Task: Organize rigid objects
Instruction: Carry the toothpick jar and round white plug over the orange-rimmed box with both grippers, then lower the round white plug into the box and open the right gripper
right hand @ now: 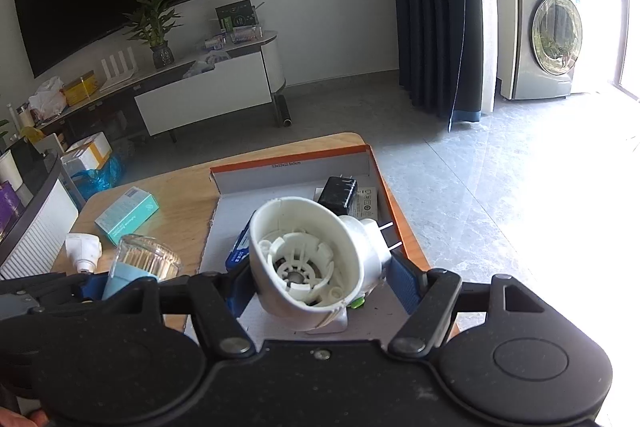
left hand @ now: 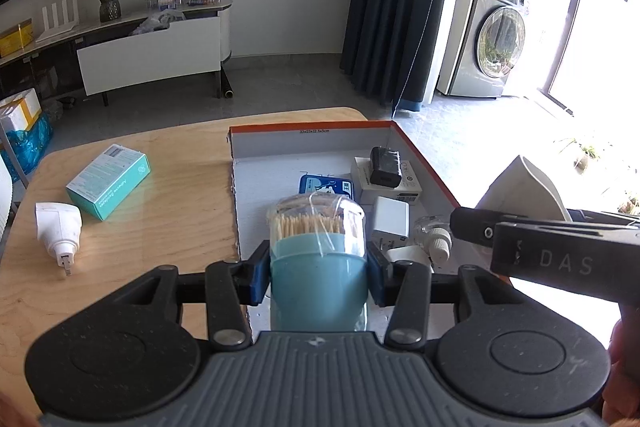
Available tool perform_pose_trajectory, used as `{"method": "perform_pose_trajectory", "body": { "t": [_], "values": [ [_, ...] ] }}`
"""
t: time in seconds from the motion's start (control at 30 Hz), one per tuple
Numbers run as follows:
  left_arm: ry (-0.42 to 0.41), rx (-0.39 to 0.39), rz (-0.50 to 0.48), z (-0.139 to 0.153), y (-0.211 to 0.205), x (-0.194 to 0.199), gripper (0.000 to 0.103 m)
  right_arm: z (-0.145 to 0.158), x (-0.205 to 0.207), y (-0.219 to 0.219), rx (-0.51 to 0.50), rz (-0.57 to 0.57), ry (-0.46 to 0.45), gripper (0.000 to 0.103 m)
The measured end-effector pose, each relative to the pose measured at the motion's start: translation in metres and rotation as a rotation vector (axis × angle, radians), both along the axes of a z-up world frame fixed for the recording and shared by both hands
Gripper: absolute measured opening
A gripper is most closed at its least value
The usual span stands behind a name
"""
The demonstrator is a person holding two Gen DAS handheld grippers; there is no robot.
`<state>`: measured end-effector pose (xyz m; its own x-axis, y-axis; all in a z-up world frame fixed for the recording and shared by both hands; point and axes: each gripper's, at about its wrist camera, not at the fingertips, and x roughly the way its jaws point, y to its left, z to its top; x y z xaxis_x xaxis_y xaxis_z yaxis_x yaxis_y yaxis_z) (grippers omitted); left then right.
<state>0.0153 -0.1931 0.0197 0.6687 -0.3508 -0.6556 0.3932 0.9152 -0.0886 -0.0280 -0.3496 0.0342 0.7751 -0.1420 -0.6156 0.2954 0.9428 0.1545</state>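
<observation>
While both grippers hang over the orange-rimmed box (left hand: 424, 163) on the wooden table (left hand: 160, 203), a blue toothpick holder (left hand: 318, 267) is clamped by the left gripper (left hand: 318, 269), and a white plug-in device (right hand: 312, 259) is gripped between the wide-set jaws of the right gripper (right hand: 320, 279).

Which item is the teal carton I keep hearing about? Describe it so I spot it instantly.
Start at the wooden table and look outside the orange-edged shoebox, on its open side. The teal carton lies flat there, beside a white plug adapter. It is the only coloured rectangular box left on bare wood, with a white printed label on top.
</observation>
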Motion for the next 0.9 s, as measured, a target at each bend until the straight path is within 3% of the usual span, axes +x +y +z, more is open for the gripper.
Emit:
{"method": "perform_pose_trajectory", "body": {
  "t": [0.9],
  "values": [
    [0.031, 0.01, -0.027, -0.007, -0.018, 0.022, 0.047, 0.004, 0.041, -0.016, -0.011, 0.025, 0.01, 0.083]
  ]
}}
